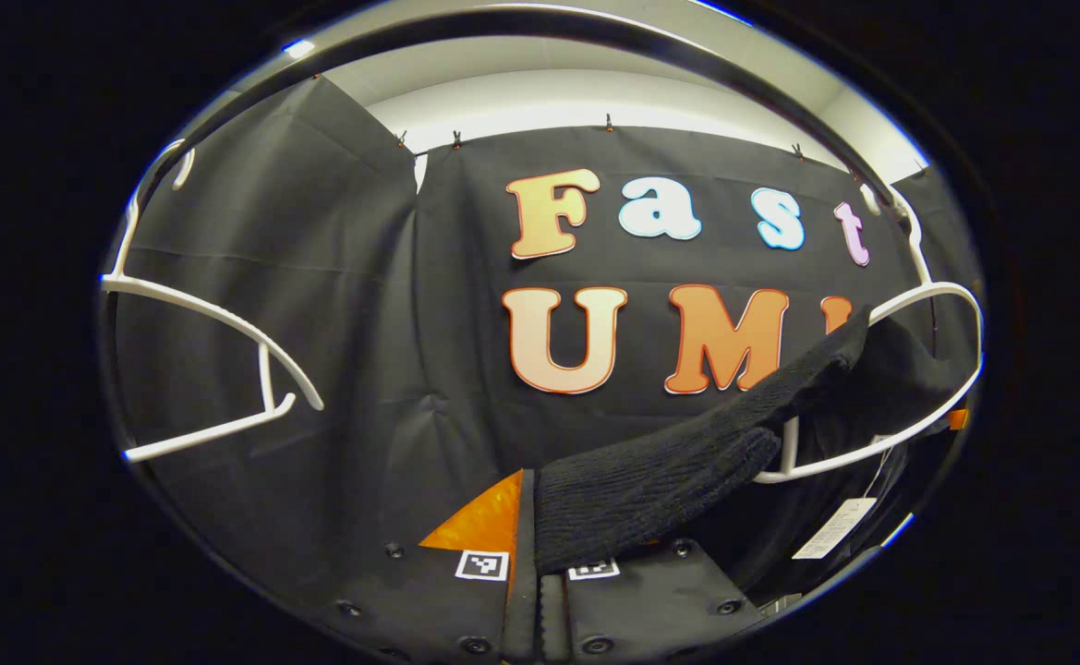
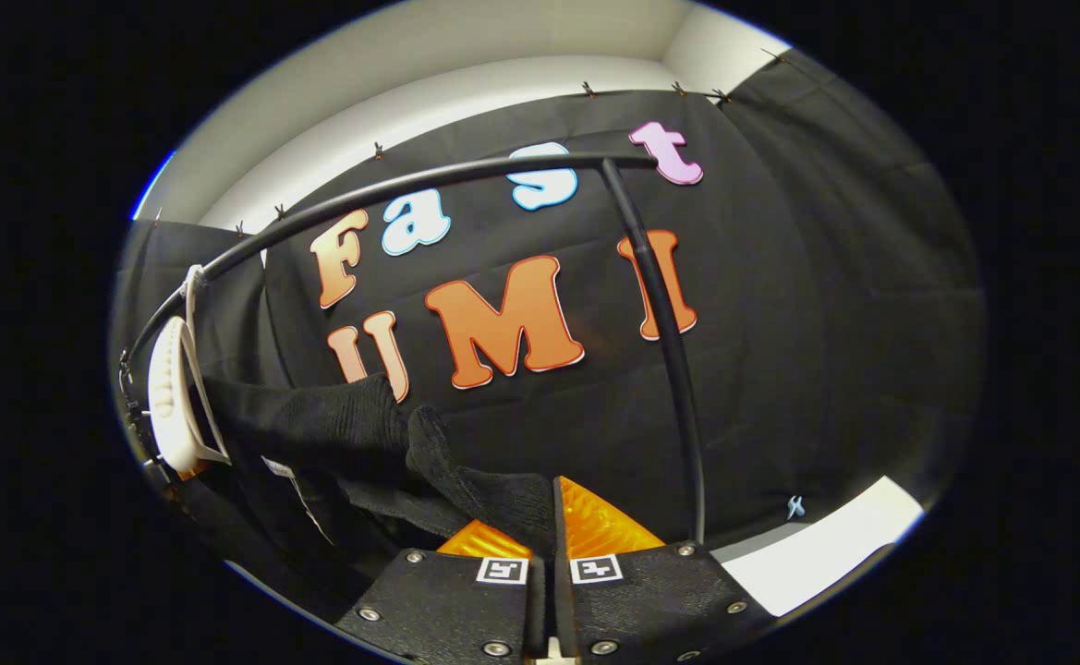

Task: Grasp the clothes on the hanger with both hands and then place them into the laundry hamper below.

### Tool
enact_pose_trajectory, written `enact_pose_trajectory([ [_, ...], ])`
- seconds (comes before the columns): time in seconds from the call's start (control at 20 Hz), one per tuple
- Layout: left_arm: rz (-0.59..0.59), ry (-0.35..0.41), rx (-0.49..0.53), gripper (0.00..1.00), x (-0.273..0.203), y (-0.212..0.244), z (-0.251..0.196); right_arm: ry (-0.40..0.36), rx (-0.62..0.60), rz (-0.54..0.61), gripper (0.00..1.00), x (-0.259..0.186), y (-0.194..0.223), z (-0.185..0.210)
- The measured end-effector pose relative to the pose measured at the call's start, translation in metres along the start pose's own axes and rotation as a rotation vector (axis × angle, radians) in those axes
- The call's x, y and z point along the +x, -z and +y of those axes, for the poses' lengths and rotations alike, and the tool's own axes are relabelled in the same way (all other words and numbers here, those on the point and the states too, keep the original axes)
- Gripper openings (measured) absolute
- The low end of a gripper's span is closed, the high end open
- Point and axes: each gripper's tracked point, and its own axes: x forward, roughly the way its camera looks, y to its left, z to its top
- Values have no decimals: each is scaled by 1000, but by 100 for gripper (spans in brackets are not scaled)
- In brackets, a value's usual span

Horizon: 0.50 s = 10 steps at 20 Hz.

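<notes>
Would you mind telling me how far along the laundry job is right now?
Grasping looks done: the left gripper and right gripper are each shut on the black knit garment. It still drapes over the white hanger. Pulling it free and lowering it into the hamper remain.

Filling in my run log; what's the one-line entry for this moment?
left gripper: shut on black garment | right gripper: shut on black garment | garment on white hanger | rail overhead
</notes>
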Motion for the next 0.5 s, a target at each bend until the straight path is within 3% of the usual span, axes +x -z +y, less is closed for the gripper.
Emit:
enact_pose_trajectory([
  [0.5, 83, -42, -6, 11, -3, 35, 19, -26, 25, 151, 3, 26, 87, 21],
])
